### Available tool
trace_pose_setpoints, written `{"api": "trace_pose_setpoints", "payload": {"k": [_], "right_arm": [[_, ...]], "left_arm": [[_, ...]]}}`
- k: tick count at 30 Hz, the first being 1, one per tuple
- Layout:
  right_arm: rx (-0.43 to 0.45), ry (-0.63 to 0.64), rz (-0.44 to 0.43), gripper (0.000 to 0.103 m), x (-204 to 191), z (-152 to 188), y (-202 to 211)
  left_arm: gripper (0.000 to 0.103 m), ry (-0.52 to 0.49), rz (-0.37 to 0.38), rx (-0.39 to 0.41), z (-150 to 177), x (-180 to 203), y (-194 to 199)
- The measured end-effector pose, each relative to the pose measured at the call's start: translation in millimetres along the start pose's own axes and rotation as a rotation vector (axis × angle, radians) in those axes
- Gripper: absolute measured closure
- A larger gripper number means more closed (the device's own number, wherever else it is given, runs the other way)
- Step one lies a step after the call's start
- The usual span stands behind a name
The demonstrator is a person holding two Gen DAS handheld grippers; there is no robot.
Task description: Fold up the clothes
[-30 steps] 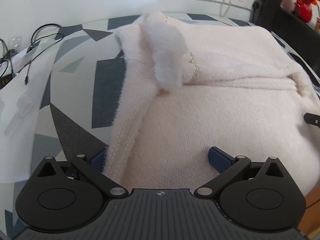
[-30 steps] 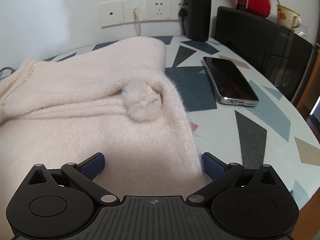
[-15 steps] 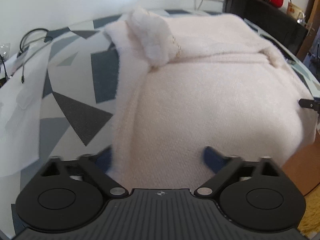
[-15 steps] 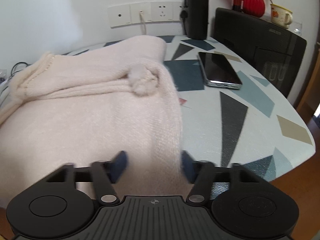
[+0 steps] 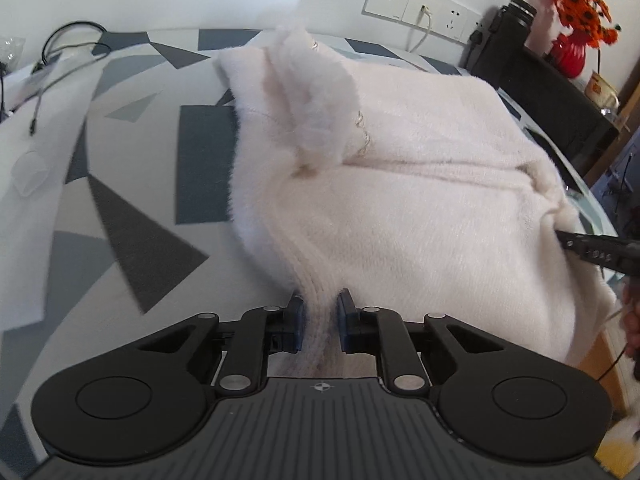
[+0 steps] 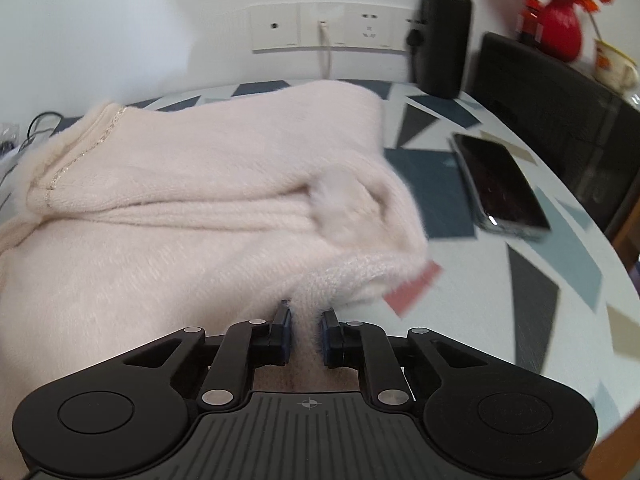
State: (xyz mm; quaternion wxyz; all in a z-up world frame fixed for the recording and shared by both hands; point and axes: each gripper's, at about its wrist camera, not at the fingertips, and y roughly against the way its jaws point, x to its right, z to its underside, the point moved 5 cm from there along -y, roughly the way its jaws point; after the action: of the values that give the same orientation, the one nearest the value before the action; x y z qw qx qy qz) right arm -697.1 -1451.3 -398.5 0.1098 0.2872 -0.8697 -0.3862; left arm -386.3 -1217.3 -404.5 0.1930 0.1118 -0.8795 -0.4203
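Here the table [image 5: 132, 240], patterned in grey and blue triangles, carries the pale pink sweater [image 5: 400, 208], which lies across its middle, partly folded, its near hem at the table's front edge. The left gripper [image 5: 320, 314] has its jaws closed on the hem's left corner; the right gripper [image 6: 306, 322] pinches the right corner likewise. Holding both corners probably lets the hem be carried over evenly. A phone [image 6: 500, 188] lies just beside the sweater.
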Motion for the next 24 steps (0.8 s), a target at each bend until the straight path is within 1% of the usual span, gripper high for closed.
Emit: {"api": "trace_pose_setpoints", "payload": {"k": [5,10,13,15,19,22,24], "right_arm": [[-0.009,0.017,0.005,0.090,-8,-24,-22],[-0.009,0.016,0.009,0.090,-5,-48,-46],[-0.005,0.010,0.006,0.090,-1,-64,-62],[0.003,0.008,0.004,0.090,1,-75,-73],[0.014,-0.007,-0.004,0.090,4,-93,-92],[0.008,-0.018,-0.012,0.090,7,-97,-96],[0.008,-0.019,-0.011,0.090,9,-91,-90]], "left_arm": [[0.087,-0.003,0.021,0.001,-22,9,-20],[0.087,0.019,0.029,0.019,-53,10,-46],[0.087,0.020,0.026,0.028,-74,9,-61],[0.087,0.006,0.018,0.034,-88,7,-71],[0.087,0.010,-0.002,0.054,-111,0,-87],[0.087,0.010,-0.013,0.053,-117,-3,-91],[0.087,-0.009,-0.024,0.051,-112,-4,-87]]}}
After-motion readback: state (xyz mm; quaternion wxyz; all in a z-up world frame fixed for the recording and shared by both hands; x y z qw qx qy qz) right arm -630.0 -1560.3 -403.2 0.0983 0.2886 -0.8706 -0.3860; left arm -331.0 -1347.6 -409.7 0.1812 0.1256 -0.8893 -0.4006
